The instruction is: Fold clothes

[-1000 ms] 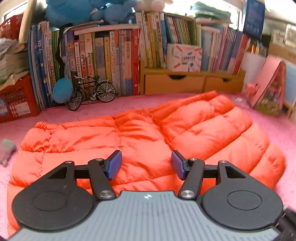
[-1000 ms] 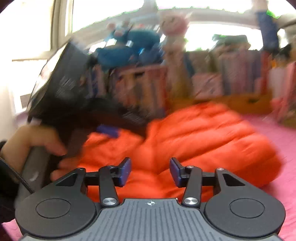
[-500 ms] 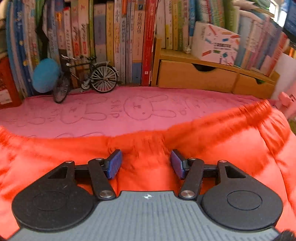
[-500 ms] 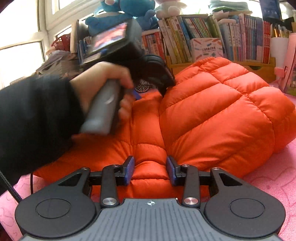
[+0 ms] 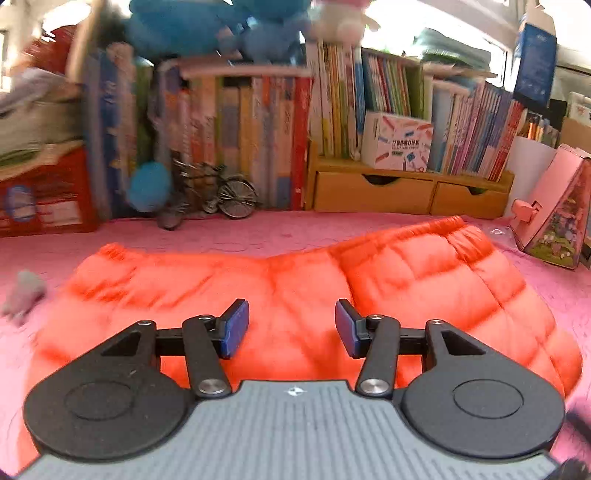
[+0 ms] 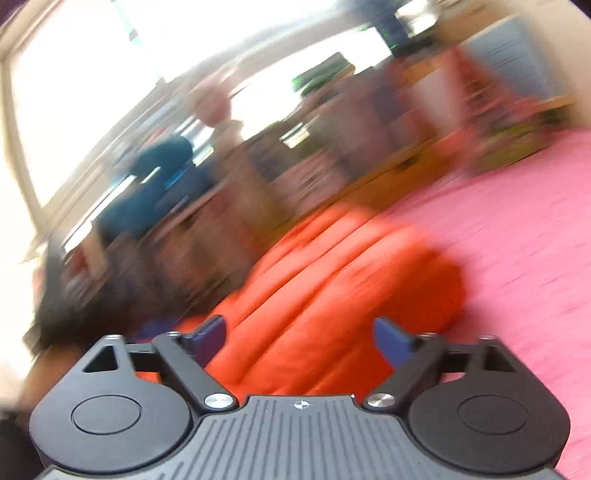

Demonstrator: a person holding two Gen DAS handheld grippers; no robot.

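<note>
Orange puffer jacket [image 5: 295, 295] lies spread on the pink surface [image 5: 240, 236], quilted panels up, right half mounded higher than the left. In the left wrist view it fills the near middle ground, its far edge running from left to right with a shallow dip at centre.

Left gripper [image 5: 291, 328] hangs over the near part of the jacket. Jaws partly apart and closing; blue pads [image 5: 234, 328] show clear orange fabric in the gap, nothing pinched between them, so released.

Right gripper [image 6: 299, 341] seen in a heavily blurred, tilted view. Jaws spread wide and opening; jacket [image 6: 332, 295] lies beyond and below the gap, not clamped. Pink surface [image 6: 517, 240] runs off to the right of the jacket. A dark blurred mass sits at the left edge of this view; cannot tell what it is.

Far side, left wrist view: row of upright books [image 5: 258, 140] against the back, wooden two-drawer shelf unit [image 5: 406, 192] holding more books and a white box [image 5: 397, 142]. Small model bicycle [image 5: 218, 192] stands on the surface before the books, a blue ball [image 5: 149, 186] just left of it. Blue plush toys [image 5: 207, 26] on top of the books. Red crate [image 5: 44, 192] far left. Pink book [image 5: 554, 218] propped at far right. Small grey soft item [image 5: 24, 295] on the surface left of the jacket.
</note>
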